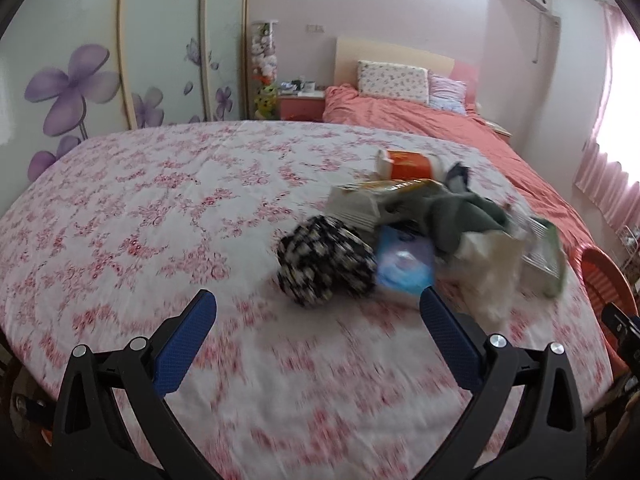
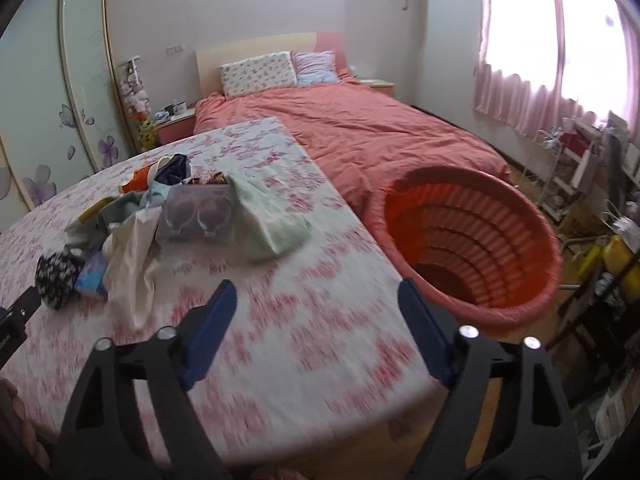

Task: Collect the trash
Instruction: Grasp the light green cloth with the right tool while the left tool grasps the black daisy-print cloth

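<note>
Both grippers are held apart and empty: left gripper [image 1: 316, 312], right gripper [image 2: 316, 300]. Trash pile [image 2: 180, 216] is heaped on the floral-covered table [image 2: 304, 344]; the orange basket [image 2: 472, 240] is seen beside it.

We've got bare floral cloth [image 1: 160, 208] across frame left and lower centre; the trash pile [image 1: 420, 232] blocks centre-right, and the orange basket [image 2: 472, 240] stands just beside the table edge, right.
</note>
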